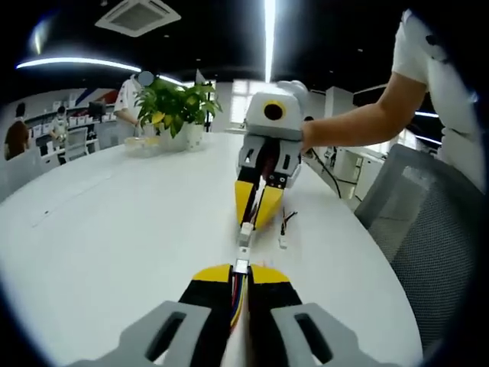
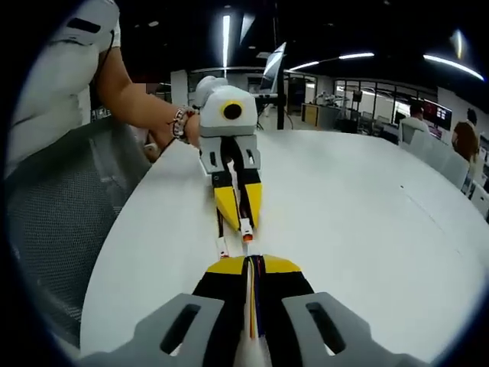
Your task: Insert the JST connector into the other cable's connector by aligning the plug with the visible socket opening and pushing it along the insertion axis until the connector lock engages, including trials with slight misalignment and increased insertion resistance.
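Note:
In the left gripper view my left gripper (image 1: 241, 273) is shut on a cable of coloured wires (image 1: 238, 300), and its small white connector (image 1: 242, 264) pokes out past the yellow tips. Facing it, the right gripper (image 1: 255, 216) is shut on the other cable, whose white connector (image 1: 245, 233) points back at mine, a short way off and roughly in line. In the right gripper view my right gripper (image 2: 253, 264) grips coloured wires (image 2: 254, 307). The left gripper (image 2: 238, 216) opposite holds a white connector (image 2: 246, 227) with an orange tip just ahead of my jaws.
Both grippers hover low over a white round table (image 1: 122, 229). A loose spare cable (image 1: 284, 226) (image 2: 222, 246) lies beside the grippers. A potted plant (image 1: 177, 103) stands at the far side. A mesh chair (image 1: 428, 229) and the person's arm (image 1: 359, 122) are by the table edge.

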